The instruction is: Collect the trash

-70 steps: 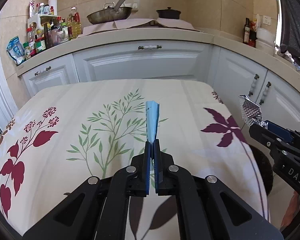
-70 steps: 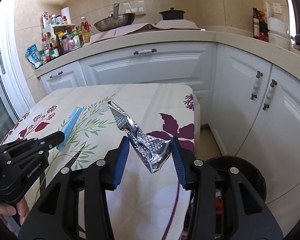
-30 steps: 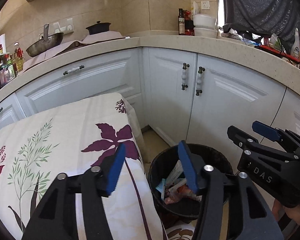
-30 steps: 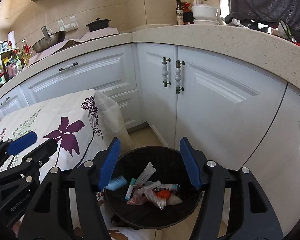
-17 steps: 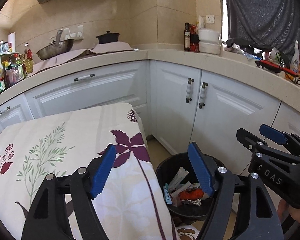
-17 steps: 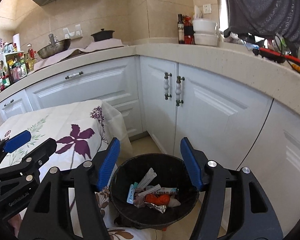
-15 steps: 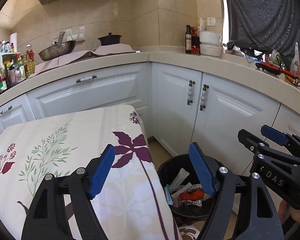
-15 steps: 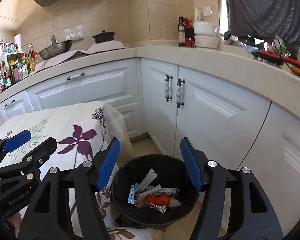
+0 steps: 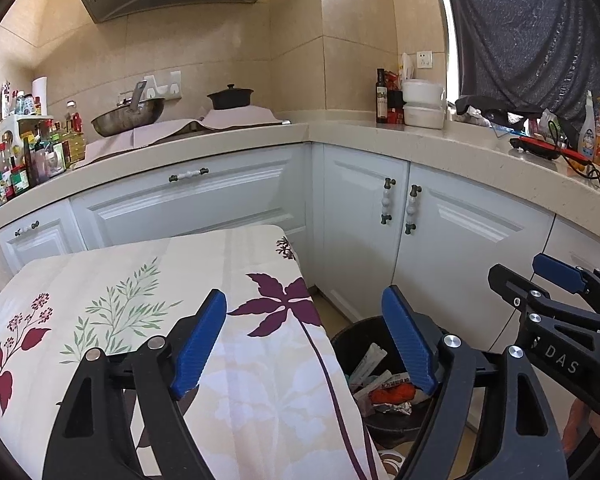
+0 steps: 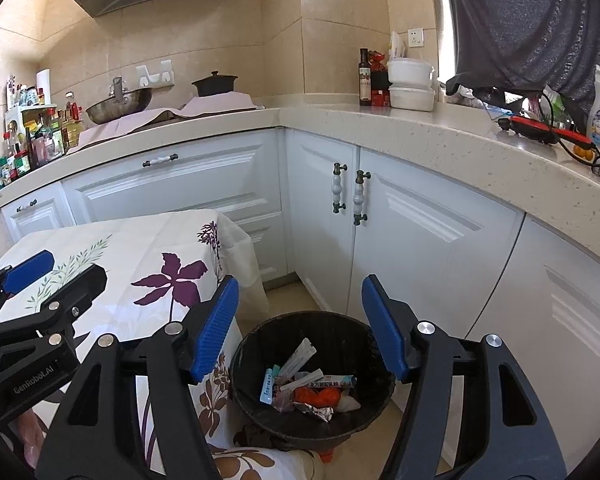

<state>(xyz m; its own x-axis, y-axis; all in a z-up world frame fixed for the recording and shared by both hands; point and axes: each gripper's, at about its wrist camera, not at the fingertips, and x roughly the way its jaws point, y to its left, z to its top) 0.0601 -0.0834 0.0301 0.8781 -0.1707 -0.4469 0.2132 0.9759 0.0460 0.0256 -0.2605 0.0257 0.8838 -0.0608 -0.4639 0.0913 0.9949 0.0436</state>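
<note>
Both grippers empty, jaws apart, trash sitting in the black bin

Left gripper spread wide with nothing between the blue pads, held over the edge of the floral tablecloth; right gripper likewise wide apart and empty, above the black trash bin on the floor beside the white cabinets. In the bin: blue wrapper, white wrapper, crumpled foil wrapper, something orange-red, maybe a snack bag. Bin stands just beside the cloth-covered table, partly hidden by the left gripper in the left wrist view. Wok and black pot on the counter behind
</note>
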